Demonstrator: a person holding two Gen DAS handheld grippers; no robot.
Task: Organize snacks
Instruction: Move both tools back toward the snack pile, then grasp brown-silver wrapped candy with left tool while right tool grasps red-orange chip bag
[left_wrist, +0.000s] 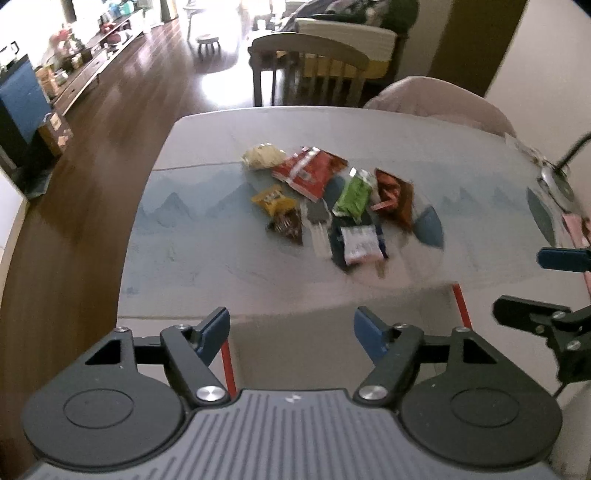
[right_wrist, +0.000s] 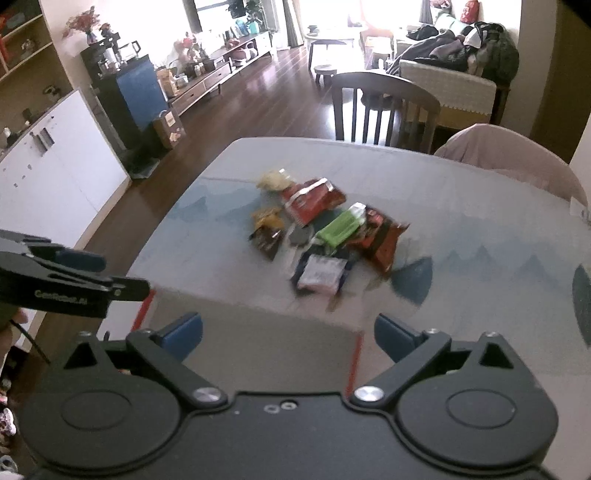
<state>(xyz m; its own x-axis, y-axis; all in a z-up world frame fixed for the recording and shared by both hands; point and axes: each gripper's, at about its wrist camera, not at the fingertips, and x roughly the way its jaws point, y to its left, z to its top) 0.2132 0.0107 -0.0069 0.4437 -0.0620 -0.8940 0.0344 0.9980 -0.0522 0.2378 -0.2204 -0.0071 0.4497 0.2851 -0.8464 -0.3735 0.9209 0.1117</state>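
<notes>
Several snack packets lie in a loose pile mid-table: a red packet (left_wrist: 310, 171) (right_wrist: 312, 199), a green one (left_wrist: 354, 195) (right_wrist: 338, 229), a pale one (left_wrist: 263, 156) (right_wrist: 273, 180), a yellow one (left_wrist: 273, 201) (right_wrist: 267, 218), a dark brown one (left_wrist: 287, 225) (right_wrist: 266, 242), an orange-brown one (left_wrist: 396, 197) (right_wrist: 380, 240) and a white-and-blue one (left_wrist: 360, 242) (right_wrist: 321, 273). My left gripper (left_wrist: 291, 332) (right_wrist: 85, 269) is open and empty over the table's near edge. My right gripper (right_wrist: 288, 338) (left_wrist: 546, 288) is open and empty, to the right of the left one.
The table (left_wrist: 207, 258) (right_wrist: 480, 229) has a blue mountain-print cloth. A wooden chair (left_wrist: 310, 70) (right_wrist: 384, 107) and a pink covered chair (left_wrist: 439, 101) (right_wrist: 513, 158) stand at the far side. A lamp base with cable (left_wrist: 557, 181) sits at the right edge.
</notes>
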